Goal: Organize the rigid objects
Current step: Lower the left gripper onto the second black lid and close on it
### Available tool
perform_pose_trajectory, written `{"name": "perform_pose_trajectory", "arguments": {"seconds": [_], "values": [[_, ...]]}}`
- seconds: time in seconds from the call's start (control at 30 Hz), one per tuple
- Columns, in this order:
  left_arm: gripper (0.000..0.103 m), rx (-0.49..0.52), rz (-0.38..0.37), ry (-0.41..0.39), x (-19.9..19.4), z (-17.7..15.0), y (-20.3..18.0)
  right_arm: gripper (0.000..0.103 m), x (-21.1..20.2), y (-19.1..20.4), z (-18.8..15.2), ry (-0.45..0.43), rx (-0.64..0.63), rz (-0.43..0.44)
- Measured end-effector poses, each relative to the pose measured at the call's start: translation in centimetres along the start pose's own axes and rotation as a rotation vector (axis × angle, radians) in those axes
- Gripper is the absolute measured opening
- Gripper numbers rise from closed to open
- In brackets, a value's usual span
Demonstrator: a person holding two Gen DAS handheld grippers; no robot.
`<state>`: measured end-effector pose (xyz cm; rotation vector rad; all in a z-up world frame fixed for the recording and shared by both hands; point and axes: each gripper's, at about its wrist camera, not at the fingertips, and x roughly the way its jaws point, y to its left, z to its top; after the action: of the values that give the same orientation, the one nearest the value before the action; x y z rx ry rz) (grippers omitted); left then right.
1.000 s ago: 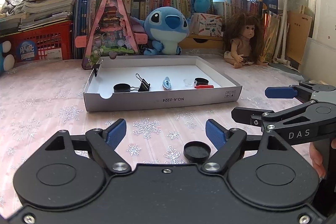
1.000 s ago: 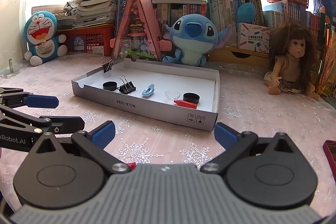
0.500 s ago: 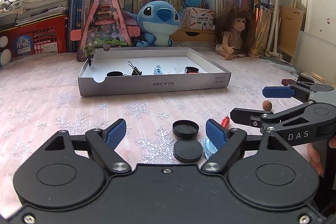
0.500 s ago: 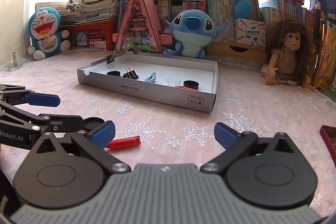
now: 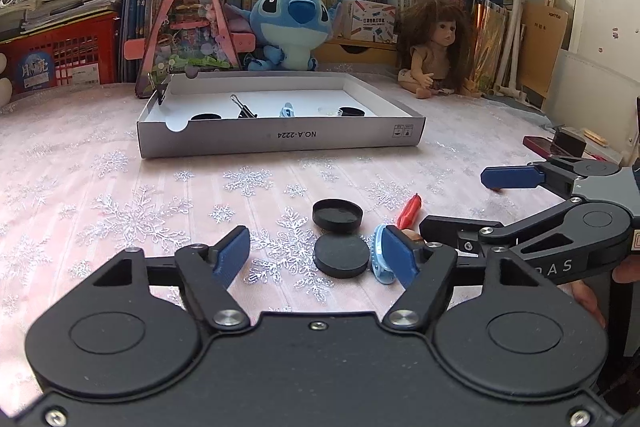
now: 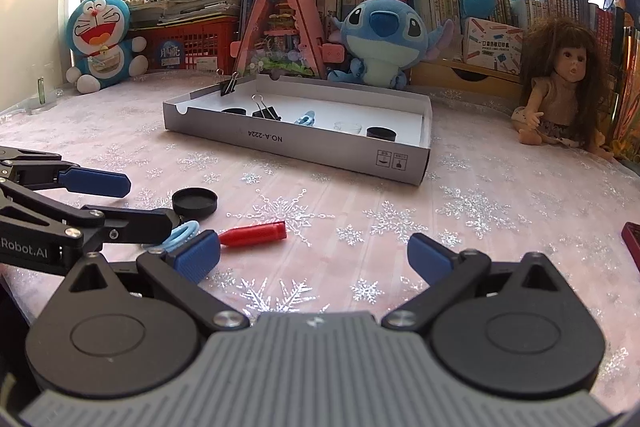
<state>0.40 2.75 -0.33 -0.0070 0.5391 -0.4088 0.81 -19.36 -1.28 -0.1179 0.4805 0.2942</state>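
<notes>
Two hand-held grippers are hovering low over a table covered with a pink snowflake-patterned cloth (image 5: 120,195). The left gripper (image 5: 316,253) is standing with its blue-padded jaws spread wide and gripping nothing; between and just ahead of its pads, two black round caps are lying on the cloth, the near cap (image 5: 341,255) with its flat face up and the far cap (image 5: 337,214) with its hollow side up, the two just beside each other. A light-blue clip (image 5: 378,259) is lying against the inner side of the left gripper's right-hand pad, and whether it is touching the pad cannot be told. A red cylindrical piece (image 6: 253,233) is lying on its side on the cloth, near the caps and just ahead of the right gripper's left-hand pad. The right gripper (image 6: 314,257) is likewise standing wide open with nothing between its jaws. Farther back, a shallow white cardboard box (image 5: 280,139) marked NO.A-2224 is sitting on the cloth, well apart from both grippers; it is holding a black cap (image 6: 381,133), a black binder clip (image 6: 265,111), a second light-blue clip (image 6: 305,118) and a small clear piece (image 6: 348,126), while another binder clip (image 6: 229,85) is gripping its far-left wall. Behind the box, a blue plush toy (image 6: 380,39) and a doll (image 6: 560,87) are sitting before shelves of books.
</notes>
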Motion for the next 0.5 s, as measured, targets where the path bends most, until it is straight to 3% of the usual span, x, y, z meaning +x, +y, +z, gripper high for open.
{"name": "perform_pose_trajectory", "arguments": {"seconds": [0.1,0.17,0.5], "values": [[0.048,-0.014,-0.012,0.004,-0.1,0.0,0.3,0.101,0.1,0.3,0.0,0.005,-0.008,0.010],[0.044,-0.014,-0.007,0.013,-0.1,0.0,0.4,0.098,0.2,0.4,0.1,0.008,-0.011,0.010],[0.043,0.023,-0.013,0.014,-0.1,-0.5,0.0,0.091,1.4,1.2,0.5,0.040,-0.040,0.005]]}}
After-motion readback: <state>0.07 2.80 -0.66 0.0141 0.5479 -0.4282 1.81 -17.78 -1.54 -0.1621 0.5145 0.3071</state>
